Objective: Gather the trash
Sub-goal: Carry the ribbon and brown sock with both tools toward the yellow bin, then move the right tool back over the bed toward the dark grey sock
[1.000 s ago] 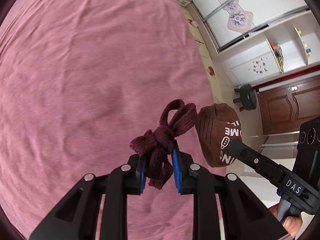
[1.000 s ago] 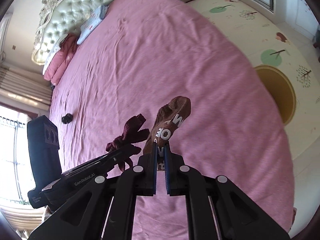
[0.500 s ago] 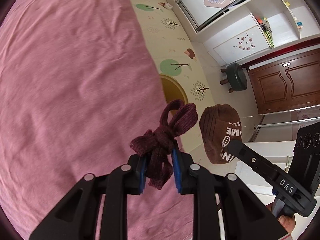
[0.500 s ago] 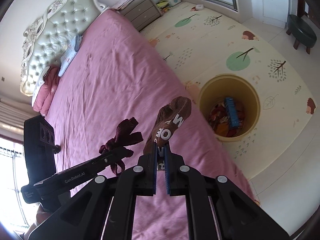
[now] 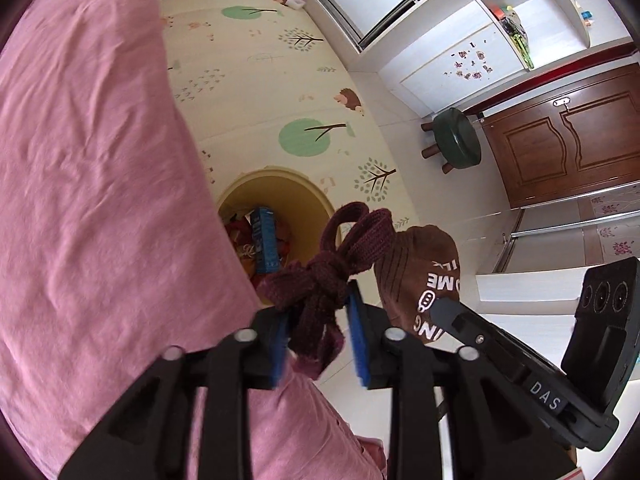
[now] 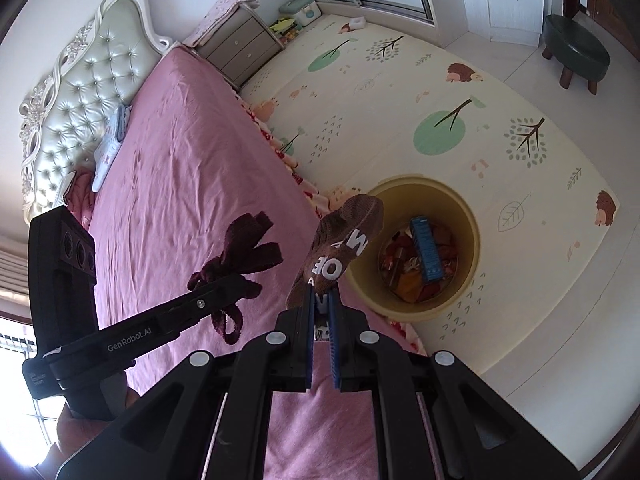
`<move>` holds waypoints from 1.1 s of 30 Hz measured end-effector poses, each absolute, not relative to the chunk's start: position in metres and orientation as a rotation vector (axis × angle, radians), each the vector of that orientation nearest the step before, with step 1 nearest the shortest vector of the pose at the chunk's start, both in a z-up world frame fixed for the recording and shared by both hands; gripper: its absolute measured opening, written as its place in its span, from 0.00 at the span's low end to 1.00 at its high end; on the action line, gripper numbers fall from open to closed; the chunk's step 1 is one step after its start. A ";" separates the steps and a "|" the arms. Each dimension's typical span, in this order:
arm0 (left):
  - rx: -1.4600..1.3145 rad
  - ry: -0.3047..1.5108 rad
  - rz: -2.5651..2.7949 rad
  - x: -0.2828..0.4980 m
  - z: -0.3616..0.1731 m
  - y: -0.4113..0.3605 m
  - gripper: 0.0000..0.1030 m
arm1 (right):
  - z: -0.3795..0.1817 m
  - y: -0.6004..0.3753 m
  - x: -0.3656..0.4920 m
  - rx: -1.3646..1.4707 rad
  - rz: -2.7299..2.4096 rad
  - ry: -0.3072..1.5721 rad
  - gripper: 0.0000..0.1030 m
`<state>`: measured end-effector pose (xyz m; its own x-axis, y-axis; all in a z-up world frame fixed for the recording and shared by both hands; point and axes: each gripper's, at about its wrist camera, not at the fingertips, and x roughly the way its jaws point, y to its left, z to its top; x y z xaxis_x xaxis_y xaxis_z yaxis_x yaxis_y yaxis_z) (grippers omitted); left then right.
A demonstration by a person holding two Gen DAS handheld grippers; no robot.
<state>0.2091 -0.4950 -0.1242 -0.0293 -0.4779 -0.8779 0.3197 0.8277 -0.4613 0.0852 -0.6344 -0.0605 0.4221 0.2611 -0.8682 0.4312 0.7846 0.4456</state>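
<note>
The left gripper point(image 5: 320, 334) has its fingers point(image 5: 280, 344) closed on a knotted maroon cloth tie point(image 5: 324, 276), which sticks up above the fingertips. The right gripper point(image 6: 321, 322) has its fingers clamped on a brown sock point(image 6: 340, 252) with white lettering, held upright. Both items hang in the air over the edge of the pink bed point(image 6: 180, 168). In the right wrist view the yellow bin point(image 6: 472, 228) stands on the floor mat at about 3 o'clock from the sock, just beside the bed. It already holds a blue box point(image 6: 427, 254) and other scraps. Judging by this, the picking up is done for these two pieces. What is left is to carry them over the bin's mouth and let go. Neither is above the opening yet.
</note>
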 end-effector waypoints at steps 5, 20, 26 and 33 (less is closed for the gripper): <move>-0.022 1.438 -0.603 0.214 -0.122 -0.511 0.78 | -0.062 -0.661 0.084 0.736 -0.159 1.137 0.27; -0.116 1.412 -0.508 0.207 -0.107 -0.443 0.79 | -0.052 -0.617 0.092 0.690 -0.055 1.165 0.27; -0.190 1.374 -0.416 0.204 -0.093 -0.369 0.79 | -0.039 -0.556 0.108 0.609 0.037 1.186 0.27; -0.181 1.267 -0.314 0.183 -0.063 -0.259 0.81 | -0.029 -0.445 0.121 0.488 0.165 1.240 0.27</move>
<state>0.1826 -0.2593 -0.0633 0.2648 -0.3298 -0.9061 0.1315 0.9433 -0.3049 0.1214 -0.4454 -0.0288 0.3281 0.3793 -0.8652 0.1405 0.8861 0.4418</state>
